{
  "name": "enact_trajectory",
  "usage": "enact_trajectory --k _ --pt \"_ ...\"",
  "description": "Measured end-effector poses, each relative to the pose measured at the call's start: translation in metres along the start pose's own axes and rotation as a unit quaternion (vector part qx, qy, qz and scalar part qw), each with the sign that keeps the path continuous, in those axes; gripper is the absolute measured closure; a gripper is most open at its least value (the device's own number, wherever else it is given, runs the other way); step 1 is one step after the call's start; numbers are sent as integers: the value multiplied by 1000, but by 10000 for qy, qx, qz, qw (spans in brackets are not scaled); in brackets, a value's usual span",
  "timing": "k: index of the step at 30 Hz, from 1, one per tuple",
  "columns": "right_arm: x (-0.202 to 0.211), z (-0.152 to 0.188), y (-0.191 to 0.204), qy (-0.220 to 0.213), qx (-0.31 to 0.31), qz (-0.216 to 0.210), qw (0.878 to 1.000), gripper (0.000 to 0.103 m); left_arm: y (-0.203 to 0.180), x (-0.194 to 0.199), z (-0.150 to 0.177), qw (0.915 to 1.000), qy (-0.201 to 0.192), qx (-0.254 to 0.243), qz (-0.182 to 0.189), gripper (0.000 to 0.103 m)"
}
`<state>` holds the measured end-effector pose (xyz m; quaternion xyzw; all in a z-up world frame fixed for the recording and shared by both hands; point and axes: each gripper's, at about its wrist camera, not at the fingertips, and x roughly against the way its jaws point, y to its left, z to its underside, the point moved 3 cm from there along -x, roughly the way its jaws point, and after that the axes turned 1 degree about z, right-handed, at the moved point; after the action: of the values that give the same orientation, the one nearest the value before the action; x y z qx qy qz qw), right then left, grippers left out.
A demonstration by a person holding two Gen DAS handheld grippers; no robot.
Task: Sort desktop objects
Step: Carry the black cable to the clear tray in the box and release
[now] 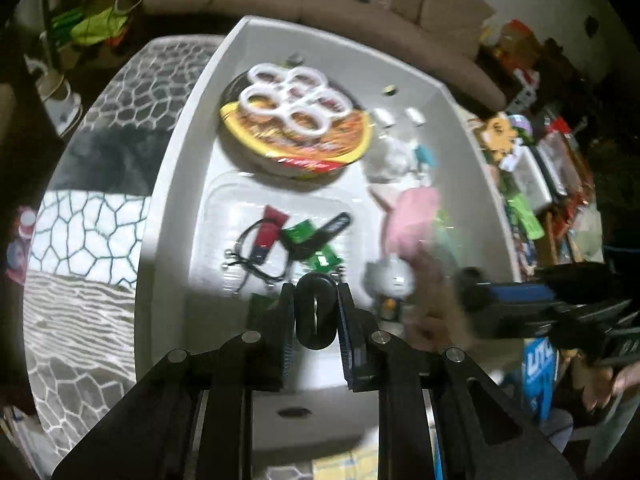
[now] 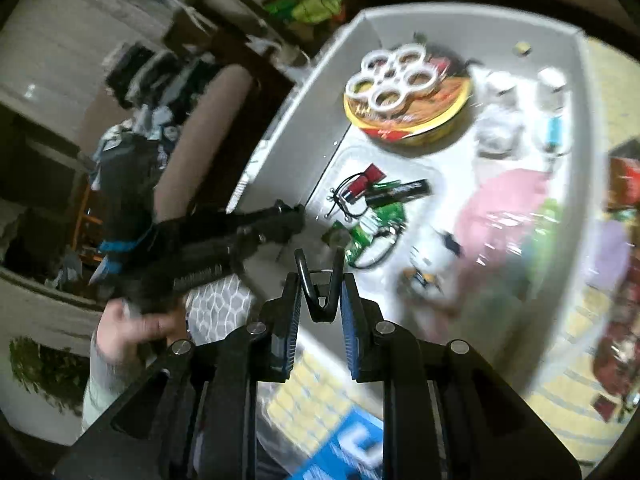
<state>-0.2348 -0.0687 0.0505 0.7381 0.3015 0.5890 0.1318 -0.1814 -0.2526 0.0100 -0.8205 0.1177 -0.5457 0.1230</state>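
Left gripper (image 1: 316,312) grips a black oval ring (image 1: 316,312) — long axis along the fingers, above the white bin's (image 1: 168,184) near edge. Right gripper (image 2: 320,300) pinches a black V-shaped clip (image 2: 320,288) — prongs pointing forward, at the bin's near-left edge.

A brown sofa (image 1: 340,4) runs along the top of the left wrist frame. At left lies a grey and white rug (image 1: 100,216) with a honeycomb pattern. A green bag (image 1: 94,26) sits in the upper left corner. A blue box (image 2: 352,452) shows at the bottom of the right wrist frame.
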Motion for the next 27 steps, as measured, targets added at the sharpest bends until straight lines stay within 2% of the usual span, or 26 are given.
enact_trajectory --k 4,6,7,9,11,14,16,19,20,22,26,27 --pt "-58 -19 -12 302 -370 116 9988 84 12 -19 -3 9994 185 9 -277 83" --pt "-82 -22 -23 413 -632 121 9971 82 13 -20 -4 9995 158 63 -250 80" --pt "-89 -23 -26 416 -713 108 9965 82 12 -19 -4 9996 149 82 -226 76" --pt "-99 -24 -34 359 -968 33 9947 79 10 -17 -5 9994 113 62 -327 76" --pt "-101 -26 -41 250 -1212 -197 9921 74 8 -12 -4 9996 55 46 -290 69" --pt "-91 -20 -46 74 -1207 -118 9926 71 3 -1 -1 9997 -55 62 -243 56" --pt "-78 -16 -46 -28 -1161 -167 9931 71 -2 11 1 9995 -205 47 -236 43" --pt "-49 -6 -45 -234 -1059 -220 9939 70 -11 28 6 9988 -382 -26 -315 40" --pt "-38 -1 -43 -290 -987 -200 9945 69 -15 32 8 9984 -437 -84 -352 38" --pt "-22 5 -41 -385 -892 -154 9951 65 -25 40 15 9971 -549 -182 -488 25" --pt "9 21 -39 -510 -674 101 9964 57 -43 52 27 9945 -700 -315 -706 22" --pt "14 24 -37 -533 -654 141 9963 56 -48 56 30 9938 -746 -364 -745 17"
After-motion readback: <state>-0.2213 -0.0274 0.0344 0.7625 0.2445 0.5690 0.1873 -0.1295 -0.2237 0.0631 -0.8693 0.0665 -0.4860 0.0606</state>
